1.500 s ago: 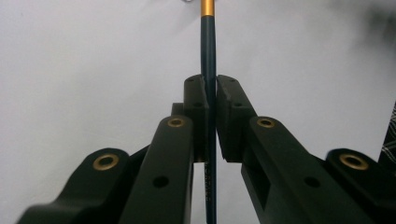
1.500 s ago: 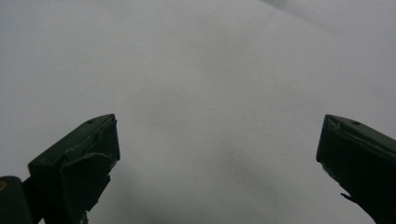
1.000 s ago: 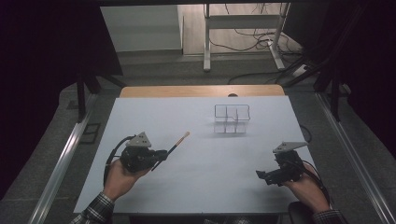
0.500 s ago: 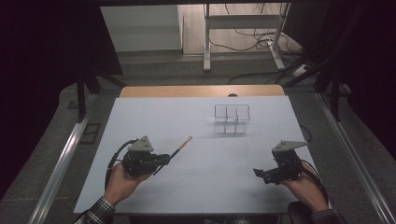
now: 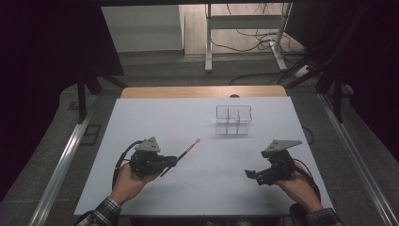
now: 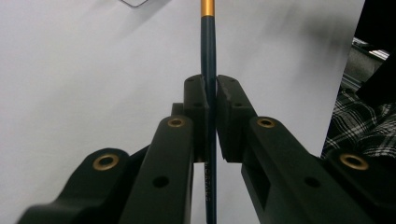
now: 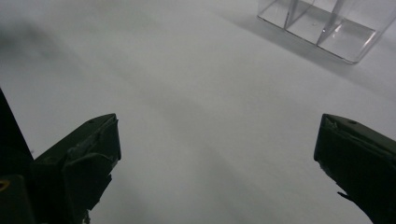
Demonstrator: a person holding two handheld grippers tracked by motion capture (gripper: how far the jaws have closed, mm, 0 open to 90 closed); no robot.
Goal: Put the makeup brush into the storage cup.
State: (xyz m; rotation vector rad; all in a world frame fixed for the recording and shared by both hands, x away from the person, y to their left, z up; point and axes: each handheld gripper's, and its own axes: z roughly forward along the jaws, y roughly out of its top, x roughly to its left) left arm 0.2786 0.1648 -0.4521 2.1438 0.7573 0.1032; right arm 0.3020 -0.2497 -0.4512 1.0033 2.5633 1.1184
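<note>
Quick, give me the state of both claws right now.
Left claw: closed on the paintbrush, gripping its dark handle.
Right claw: open, nothing between its jaws, above the white table.

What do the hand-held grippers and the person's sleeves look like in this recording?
The left hand-held gripper and the right hand-held gripper are black, each topped by a grey three-cornered plate and trailing a black cable. The left one's jaw links carry brass-coloured rivets. Both plaid shirt cuffs are dark and light checked.

Brush (image 5: 185, 153) left on table (image 5: 155, 117), divided organizer (image 5: 232, 120) behind it to the right
</note>
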